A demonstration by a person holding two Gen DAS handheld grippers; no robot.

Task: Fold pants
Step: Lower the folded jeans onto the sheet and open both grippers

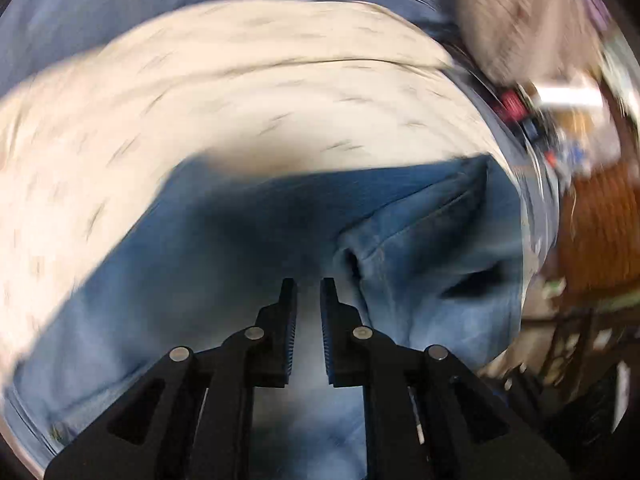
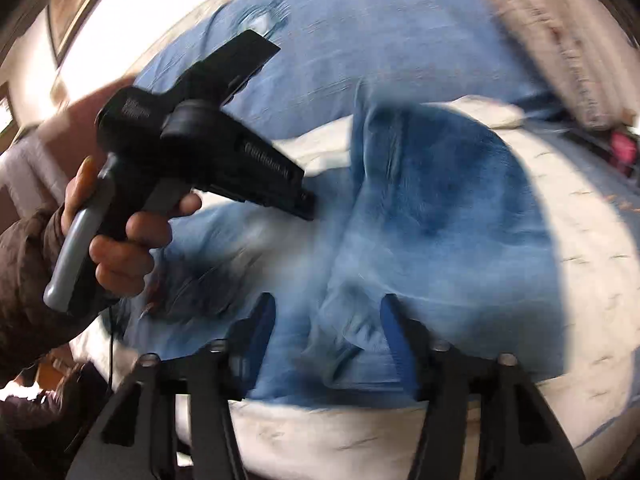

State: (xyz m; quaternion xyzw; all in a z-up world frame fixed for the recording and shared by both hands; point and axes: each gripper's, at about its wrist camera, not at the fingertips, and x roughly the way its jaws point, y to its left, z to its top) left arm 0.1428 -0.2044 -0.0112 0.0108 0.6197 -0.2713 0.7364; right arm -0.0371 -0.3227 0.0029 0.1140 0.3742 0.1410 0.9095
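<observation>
Pants [image 2: 420, 220] lie bunched on the quilt [image 2: 592, 248], so we hover the right gripper [image 2: 328, 336] released at six o'clock, left gripper [image 1: 308, 312] clenched empty.

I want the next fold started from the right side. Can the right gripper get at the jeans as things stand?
Probably yes. The right gripper is open with the jeans directly under its fingers, and nothing lies between; the left gripper sits off to one side.

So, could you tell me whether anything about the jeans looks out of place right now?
Yes: the jeans lie bunched and rumpled on the cream blanket, with a raised ridge of denim instead of a flat fold. Both views are motion-blurred, so finer detail is unclear.
</observation>
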